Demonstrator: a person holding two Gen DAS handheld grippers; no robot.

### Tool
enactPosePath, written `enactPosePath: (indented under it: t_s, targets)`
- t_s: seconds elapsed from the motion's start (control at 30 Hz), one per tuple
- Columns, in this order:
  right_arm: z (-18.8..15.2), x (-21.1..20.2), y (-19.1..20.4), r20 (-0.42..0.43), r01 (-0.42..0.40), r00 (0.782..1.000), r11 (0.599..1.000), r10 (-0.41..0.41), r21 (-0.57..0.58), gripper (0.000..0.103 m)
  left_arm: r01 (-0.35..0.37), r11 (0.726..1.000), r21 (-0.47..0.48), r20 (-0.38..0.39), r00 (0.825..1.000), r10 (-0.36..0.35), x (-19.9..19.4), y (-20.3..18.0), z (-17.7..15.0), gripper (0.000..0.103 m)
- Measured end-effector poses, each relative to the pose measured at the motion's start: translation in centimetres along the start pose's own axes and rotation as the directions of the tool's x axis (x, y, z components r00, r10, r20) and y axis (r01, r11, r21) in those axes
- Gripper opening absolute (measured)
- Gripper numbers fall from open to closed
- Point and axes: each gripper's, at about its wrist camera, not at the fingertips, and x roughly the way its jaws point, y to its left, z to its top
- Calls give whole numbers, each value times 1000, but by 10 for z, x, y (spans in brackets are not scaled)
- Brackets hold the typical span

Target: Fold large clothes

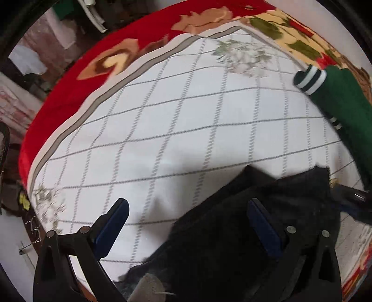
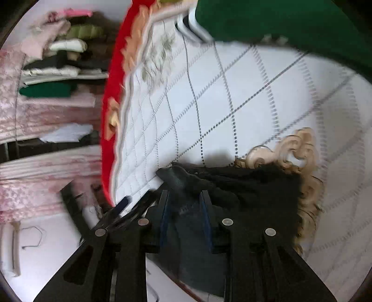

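A black garment [image 1: 244, 232] lies bunched at the near edge of a white checked bed sheet [image 1: 174, 116]. My left gripper [image 1: 188, 209] is open wide, its right finger over the black cloth and its left finger over bare sheet. In the right wrist view my right gripper [image 2: 184, 197] is narrowly closed on a fold of the black garment [image 2: 251, 190], which spreads ahead onto the sheet [image 2: 255, 104]. A green garment with white striped cuffs [image 1: 337, 97] lies at the far right; it also shows in the right wrist view [image 2: 279, 21].
A red floral blanket [image 1: 69, 97] borders the sheet along the bed's edge. Shelves with stacked folded clothes [image 2: 60, 60] and pink fabric [image 2: 34, 174] stand beside the bed. A beige scroll print [image 2: 290, 151] marks the sheet by the black garment.
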Motion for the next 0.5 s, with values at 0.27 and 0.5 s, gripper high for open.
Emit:
enactPosePath:
  t_s: [0.27,0.5]
  targets:
    - [-10,-18,11,24,74,997,996,-73,-50,26,11,981,-194,5,1000,-10,-43,62,-51,103]
    - [-92,-76,-49,129,94,987,994,-99,48,73,164,834,-526,-65,971,-231,-38,119,-130,101]
